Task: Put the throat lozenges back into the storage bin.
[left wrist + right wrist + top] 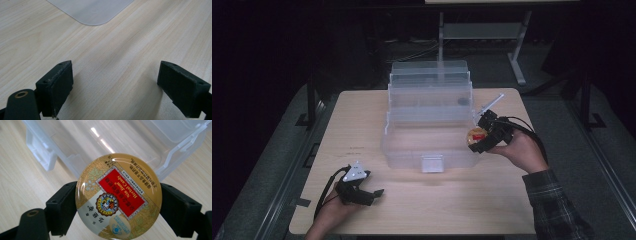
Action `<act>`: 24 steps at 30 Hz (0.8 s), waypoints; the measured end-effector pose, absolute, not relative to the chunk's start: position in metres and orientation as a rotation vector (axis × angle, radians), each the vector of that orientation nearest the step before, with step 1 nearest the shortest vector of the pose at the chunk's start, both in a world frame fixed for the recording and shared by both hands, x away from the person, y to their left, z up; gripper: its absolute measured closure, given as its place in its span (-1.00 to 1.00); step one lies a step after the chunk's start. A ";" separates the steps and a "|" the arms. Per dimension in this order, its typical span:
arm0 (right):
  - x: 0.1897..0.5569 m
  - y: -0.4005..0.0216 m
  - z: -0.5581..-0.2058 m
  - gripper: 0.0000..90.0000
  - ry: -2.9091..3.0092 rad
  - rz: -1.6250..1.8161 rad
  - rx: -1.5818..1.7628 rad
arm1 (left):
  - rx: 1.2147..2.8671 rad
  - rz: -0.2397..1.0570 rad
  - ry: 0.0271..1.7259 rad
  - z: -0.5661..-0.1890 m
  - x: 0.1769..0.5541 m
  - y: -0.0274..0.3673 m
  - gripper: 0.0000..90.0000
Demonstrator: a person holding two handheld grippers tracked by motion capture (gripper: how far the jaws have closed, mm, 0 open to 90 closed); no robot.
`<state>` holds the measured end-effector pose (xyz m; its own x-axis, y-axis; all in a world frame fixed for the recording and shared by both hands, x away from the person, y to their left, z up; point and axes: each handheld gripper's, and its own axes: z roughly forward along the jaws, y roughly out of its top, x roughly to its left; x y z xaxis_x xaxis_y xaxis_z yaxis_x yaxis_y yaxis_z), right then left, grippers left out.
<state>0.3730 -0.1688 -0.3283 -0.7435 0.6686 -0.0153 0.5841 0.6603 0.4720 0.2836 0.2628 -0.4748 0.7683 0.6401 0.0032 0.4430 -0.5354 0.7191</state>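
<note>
1. The round candy tin (118,197), gold with a red label, sits in the centre of the right gripper view, clamped edge to edge between the two black jaws; its printed lid faces the camera.
2. In the high view the tin (476,136) shows right of centre, held in the air at the right end of the clear plastic box.
3. The right gripper (484,136) is closed on the tin, its pads pressing the rim on both sides. The person's right hand (522,150) carries it from the lower right of the high view, in a plaid sleeve (557,210).
4. The clear plastic box (432,125) stands open in the middle of the table (362,115), with stepped tiers rising toward the top of the frame. The lowest tray, nearest the tin, looks bare inside; a small dark spot shows in an upper tier, too small to tell what it is. A latch tab sits on the box's front wall.
5. In the right gripper view the box wall (82,147) crosses the upper part of the frame behind the tin.
6. The left gripper (367,192) rests low on the table at the lower left of the high view, well apart from the box. Its jaws stand wide apart with only bare wood between them.
7. In the left gripper view a rounded corner of clear plastic (92,12) lies at the top centre.
</note>
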 end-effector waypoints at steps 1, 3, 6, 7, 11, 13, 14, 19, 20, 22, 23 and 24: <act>0.375 -0.168 -0.329 -0.57 2.689 0.666 1.022 | 2.225 0.345 0.803 -0.475 0.284 0.263 -0.73; 0.378 -0.167 -0.329 -0.57 2.688 0.674 1.030 | 2.226 0.345 0.803 -0.475 0.284 0.263 -0.73; 0.381 -0.166 -0.330 -0.57 2.690 0.671 1.029 | 2.226 0.345 0.803 -0.475 0.284 0.263 -0.73; 0.384 -0.164 -0.332 -0.57 2.690 0.667 1.034 | 2.226 0.345 0.803 -0.475 0.284 0.263 -0.73; 0.389 -0.161 -0.334 -0.57 2.689 0.669 1.034 | 2.226 0.345 0.803 -0.475 0.284 0.263 -0.73; 0.391 -0.160 -0.335 -0.57 2.692 0.672 1.036 | 2.226 0.345 0.803 -0.475 0.284 0.263 -0.73; 0.392 -0.159 -0.336 -0.57 2.694 0.669 1.033 | 2.226 0.345 0.803 -0.475 0.284 0.263 -0.73; 0.396 -0.153 -0.338 -0.57 2.704 0.663 1.023 | 2.225 0.345 0.804 -0.475 0.284 0.263 -0.73; 0.396 -0.152 -0.338 -0.57 2.707 0.662 1.028 | 2.225 0.344 0.804 -0.475 0.284 0.263 -0.73; 0.396 -0.151 -0.339 -0.57 2.710 0.661 1.026 | 2.225 0.344 0.804 -0.475 0.284 0.263 -0.73; 0.398 -0.149 -0.340 -0.57 2.714 0.656 1.017 | 2.225 0.344 0.805 -0.475 0.284 0.263 -0.73; 0.398 -0.149 -0.340 -0.57 2.714 0.656 1.017 | 2.225 0.344 0.805 -0.475 0.284 0.263 -0.73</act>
